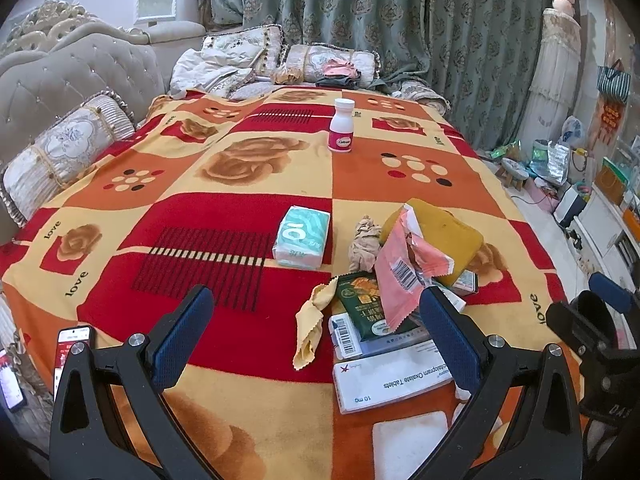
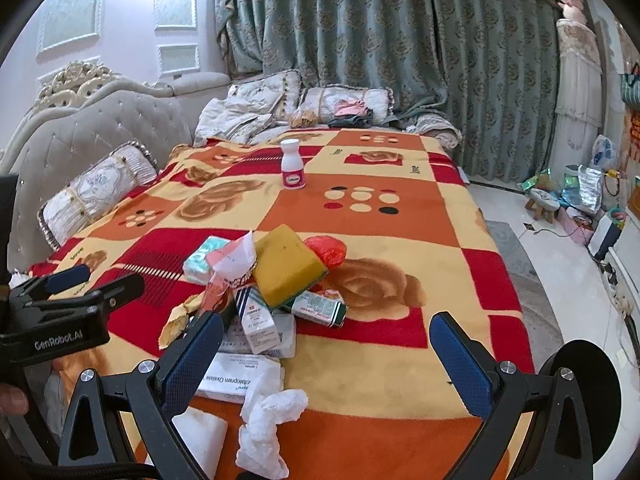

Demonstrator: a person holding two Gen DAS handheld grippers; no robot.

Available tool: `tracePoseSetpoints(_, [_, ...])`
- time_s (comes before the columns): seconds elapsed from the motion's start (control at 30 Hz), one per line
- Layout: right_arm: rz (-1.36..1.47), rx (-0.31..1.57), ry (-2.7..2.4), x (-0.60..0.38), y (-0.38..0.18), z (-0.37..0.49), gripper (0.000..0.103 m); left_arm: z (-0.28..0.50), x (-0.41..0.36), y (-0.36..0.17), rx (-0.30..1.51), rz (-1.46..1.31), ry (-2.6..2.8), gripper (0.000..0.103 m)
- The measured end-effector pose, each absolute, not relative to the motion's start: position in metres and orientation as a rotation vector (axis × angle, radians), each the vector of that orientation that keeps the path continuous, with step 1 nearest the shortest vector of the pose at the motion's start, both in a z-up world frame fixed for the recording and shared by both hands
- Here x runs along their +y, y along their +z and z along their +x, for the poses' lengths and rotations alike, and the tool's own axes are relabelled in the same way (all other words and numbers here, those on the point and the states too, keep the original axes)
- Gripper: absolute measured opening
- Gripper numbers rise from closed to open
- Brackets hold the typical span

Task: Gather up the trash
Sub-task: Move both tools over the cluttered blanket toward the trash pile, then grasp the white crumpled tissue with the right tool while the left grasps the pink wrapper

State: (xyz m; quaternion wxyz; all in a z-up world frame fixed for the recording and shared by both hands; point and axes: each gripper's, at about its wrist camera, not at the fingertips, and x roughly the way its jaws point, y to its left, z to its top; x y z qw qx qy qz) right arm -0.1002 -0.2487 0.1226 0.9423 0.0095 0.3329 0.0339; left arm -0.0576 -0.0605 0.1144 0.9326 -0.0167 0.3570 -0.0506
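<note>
Bedroom, teal damask curtains [image 2: 360, 40] behind; work surface is a bed under a red, orange and yellow patchwork blanket [image 1: 240, 184] with rose prints. Tufted grey headboard [image 1: 80, 76] to the left side of both views.

Trash sits in one heap near the foot of the blanket: torn pink wrapper [image 1: 404, 264] on top, leaning against a yellow sponge [image 2: 286, 266]; a dark green snack packet [image 1: 362, 304] and a white tablet box [image 1: 396, 376] beneath; a crumpled brown paper ball [image 1: 364, 242] just behind; a scrap of yellow cloth or wrapper [image 1: 310, 328] at the heap's left edge; a wad of white tissue [image 2: 268, 416] nearest the right wrist camera; a red plastic bag [image 2: 326, 250] touching the sponge's far side. Teal tissue pack [image 1: 302, 236] lies just left of the heap. White pill bottle [image 1: 341, 126] stands upright, well apart, further up the bed.

Left gripper [image 1: 316, 336]: jaws wide open, holding nothing; the right-hand pad overlaps the pink wrapper's lower edge in view, contact uncertain. Right gripper [image 2: 326, 364]: jaws wide open, empty, hovering over the heap's near right side.

Judgement: step in hand is picking the first loose piece. No bin visible. Suggest taking the top wrapper first, pinching a flat fold, not a corner, so the stack below is not dragged. Light, limp items likely to slip; close fully before lifting.
</note>
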Motion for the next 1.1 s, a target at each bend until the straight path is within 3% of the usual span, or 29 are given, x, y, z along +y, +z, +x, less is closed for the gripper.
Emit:
tracePoseSetpoints(0.63, [0.012, 0.761, 0.119, -0.244, 0.103, -0.101, 0.102, -0.054, -0.056, 0.105, 0.766, -0.049, -0.108, 0.102])
tracePoseSetpoints(0.83, [0.054, 0.88, 0.207, -0.24, 0.073, -0.103, 0.084, -0.047, -0.052, 0.104, 0.792, -0.067, -0.118, 0.102])
tracePoseSetpoints(1.1, [0.066, 0.958, 0.294, -0.221, 0.046, -0.106, 0.072, -0.038, -0.057, 0.105, 0.806, -0.044, -0.136, 0.102])
